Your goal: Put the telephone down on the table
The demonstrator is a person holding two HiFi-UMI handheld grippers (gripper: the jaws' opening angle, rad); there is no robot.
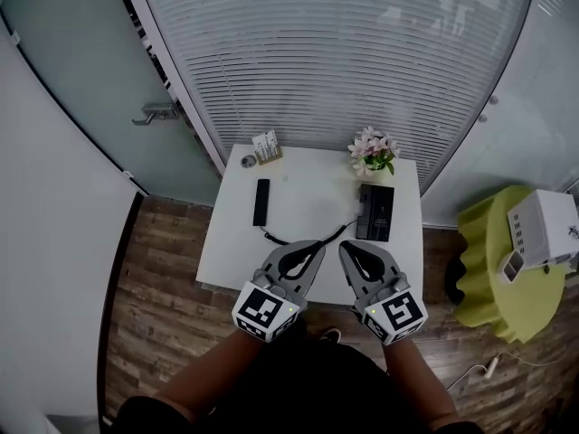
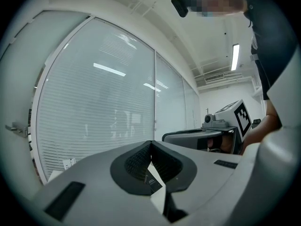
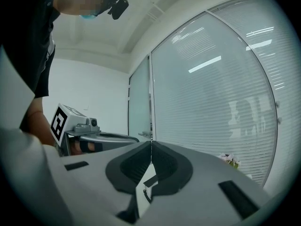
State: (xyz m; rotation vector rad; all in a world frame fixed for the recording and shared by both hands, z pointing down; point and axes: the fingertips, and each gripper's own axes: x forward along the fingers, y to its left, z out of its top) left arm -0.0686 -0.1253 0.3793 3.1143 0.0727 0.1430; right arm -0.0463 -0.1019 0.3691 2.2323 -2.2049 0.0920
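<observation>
Grippers: you held two, side by side at the near edge of the table [image 1: 308, 197], both pointing level toward the window blinds [image 1: 344, 52].
Left gripper [image 2: 151, 144]: jaws were pressed together, pad against pad, with nothing pinched between them.
Right gripper [image 3: 151, 144]: same, jaws closed tip to tip and empty.
Reading of the hands: with both closed on nothing and well short of the phone, I judged that you had no hold left to give up.
Handset [image 1: 261, 202]: it lay flat on the left half of the tabletop, lengthwise away from you and well apart from its base. It looked settled, so I took the put-down as done.
Cord [image 1: 280, 240]: it ran from the handset's near end along the front of the table toward the base. It probably fixed how far left the handset could rest.
Base [image 1: 375, 212]: black, on the right half, just in front of the flowers [image 1: 373, 152].
Back edge: a card stand [image 1: 266, 146] stood beside a small round object [image 1: 248, 161], too small to identify.
Off the table: a green stool [image 1: 498, 260] at right carried a white box [image 1: 543, 229].
Count: two grippers; one handset, one base, one cord; one bunch of flowers, one card stand, one round object.
</observation>
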